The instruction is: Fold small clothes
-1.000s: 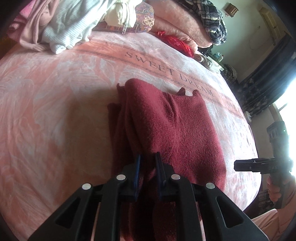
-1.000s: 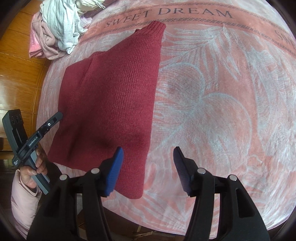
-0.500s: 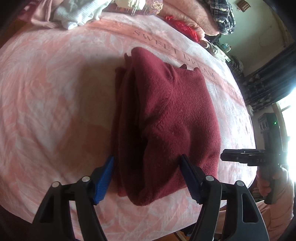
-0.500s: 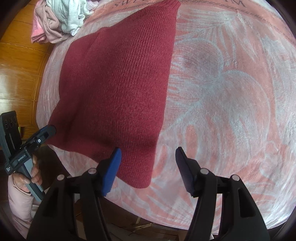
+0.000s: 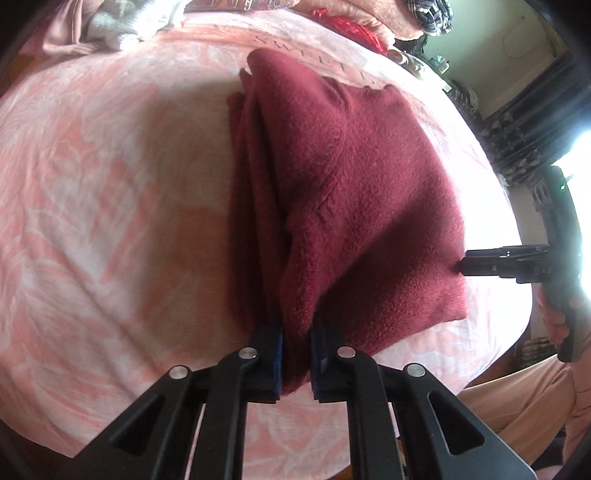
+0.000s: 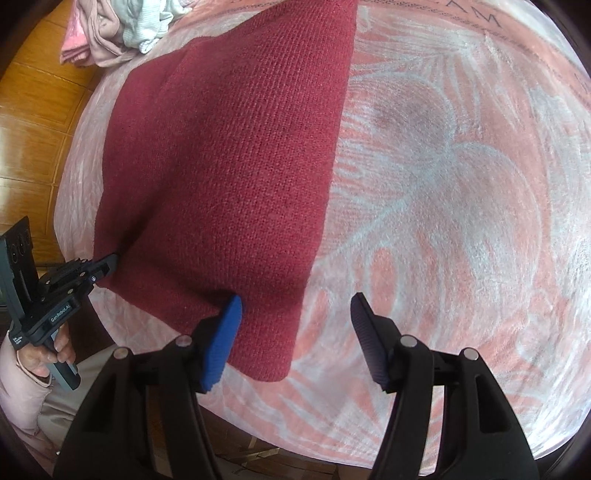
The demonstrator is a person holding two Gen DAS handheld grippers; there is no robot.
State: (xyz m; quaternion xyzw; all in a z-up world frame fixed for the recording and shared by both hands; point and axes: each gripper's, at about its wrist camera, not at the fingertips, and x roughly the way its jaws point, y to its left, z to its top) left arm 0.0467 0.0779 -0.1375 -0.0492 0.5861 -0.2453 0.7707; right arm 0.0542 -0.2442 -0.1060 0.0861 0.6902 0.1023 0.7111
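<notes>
The dark red sweater [image 5: 351, 206] lay folded lengthwise on the bed's pink leaf-print blanket [image 5: 110, 184], its near hem close to the bed's edge. The left tongs [image 5: 295, 354], which half a second earlier stood wide over that hem, had just snapped closed and were now pinched tight on the near left corner of the sweater, cloth bunched between the pads. A second earlier they had also been nearly closed, further up the cloth. The right tongs [image 6: 295, 332] stood wide apart, holding nothing, their left blue pad [image 6: 221, 343] over the sweater's near right corner; they had come lower and closer than before. A heap of pale clothes [image 6: 122, 26] sat at the far corner.
</notes>
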